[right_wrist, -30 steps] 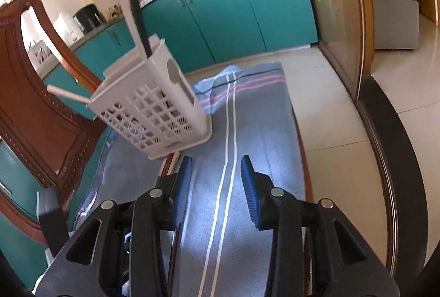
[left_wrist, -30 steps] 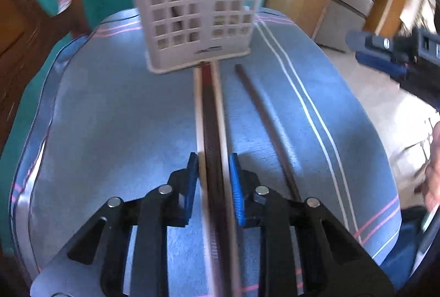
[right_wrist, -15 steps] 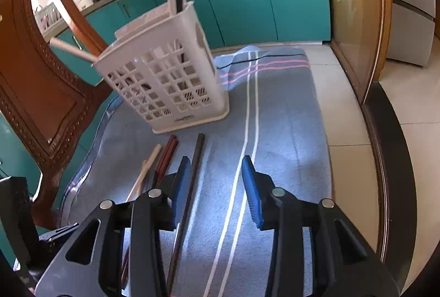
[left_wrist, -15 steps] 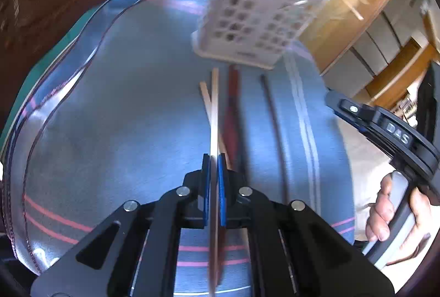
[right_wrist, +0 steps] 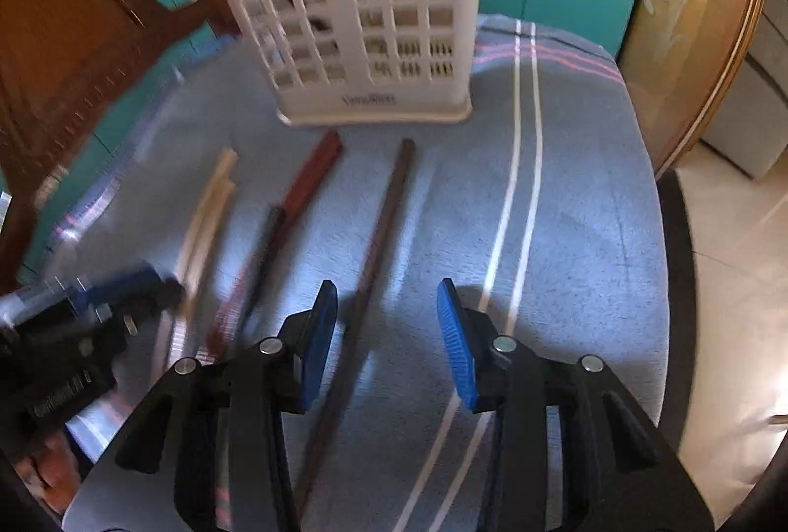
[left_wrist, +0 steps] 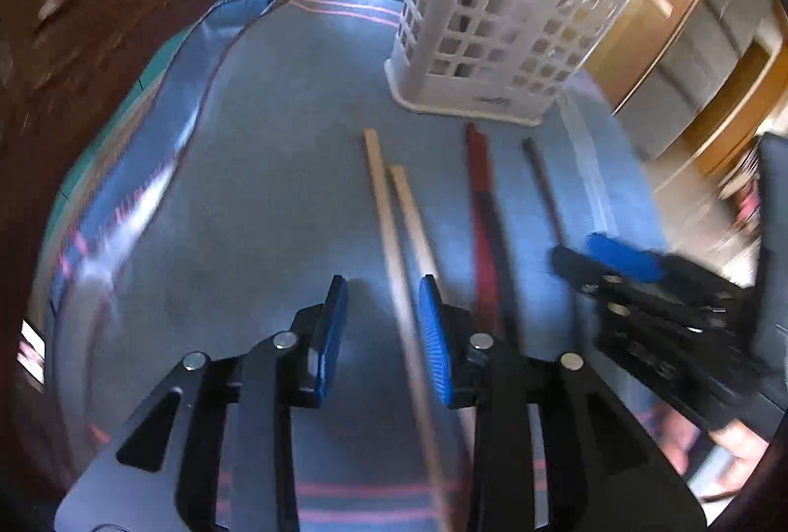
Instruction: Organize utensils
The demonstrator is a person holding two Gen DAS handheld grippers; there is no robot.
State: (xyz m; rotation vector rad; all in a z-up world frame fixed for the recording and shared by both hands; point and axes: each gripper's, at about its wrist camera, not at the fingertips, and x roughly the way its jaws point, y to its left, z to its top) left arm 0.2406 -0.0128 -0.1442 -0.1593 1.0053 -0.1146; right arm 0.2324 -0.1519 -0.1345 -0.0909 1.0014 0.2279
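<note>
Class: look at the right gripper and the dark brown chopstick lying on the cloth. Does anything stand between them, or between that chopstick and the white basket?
Nothing visible does. The right gripper has open jaws over the dark brown chopstick, which lies alone on the blue cloth. Bare cloth separates its far tip from the white basket. The red chopsticks lie off to one side.

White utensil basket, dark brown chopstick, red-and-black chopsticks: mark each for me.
White utensil basket [right_wrist: 374, 103]: right wrist view, on its solid base band.
Dark brown chopstick [right_wrist: 381, 226]: right wrist view, mid-shaft, ahead of the gripper.
Red-and-black chopsticks [left_wrist: 481, 197]: left wrist view, on the red upper section.
</note>
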